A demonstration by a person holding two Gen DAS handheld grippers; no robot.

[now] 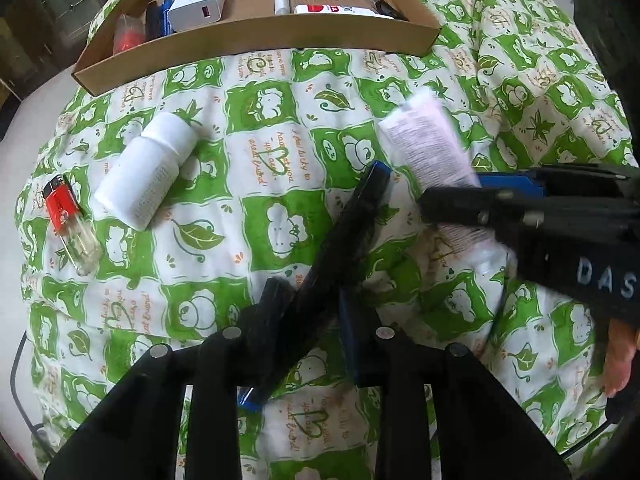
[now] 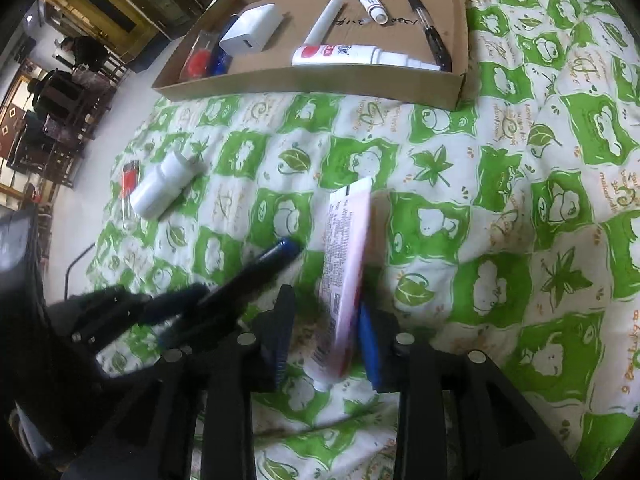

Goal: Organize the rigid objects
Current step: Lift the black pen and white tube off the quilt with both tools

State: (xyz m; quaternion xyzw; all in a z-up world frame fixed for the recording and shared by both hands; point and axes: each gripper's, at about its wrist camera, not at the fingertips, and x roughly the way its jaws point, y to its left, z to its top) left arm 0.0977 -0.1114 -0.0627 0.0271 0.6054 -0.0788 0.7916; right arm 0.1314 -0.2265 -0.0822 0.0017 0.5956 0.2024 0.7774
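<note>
The left gripper (image 1: 308, 312) holds a dark pen (image 1: 340, 232) between its fingers, the barrel lying slantwise across the jaws with its blue end pointing up and away; the pen looks light, stiff and smooth, so a grip near its middle should serve, though a slick round barrel may roll or pivot in the pads. The right gripper (image 2: 324, 336) has a pink-white tube (image 2: 348, 256) between its fingers, low on the body near the cap end, with the flat crimped end standing away from the jaws; whether the pads press on it is hard to tell, since the tube is blurred; it is likely light and somewhat soft, so a squeeze on the body may dent it, and the firmer shoulder by the cap is the safer hold. Farther off on the quilt (image 1: 280, 152) lie a white bottle (image 1: 148, 172), light and rigid but apt to roll, and just beside it a red lighter (image 1: 70, 228), small, hard and slippery. Beyond, the box (image 1: 256, 46) already holds a charger (image 1: 198, 4), tubes and pens.
</note>
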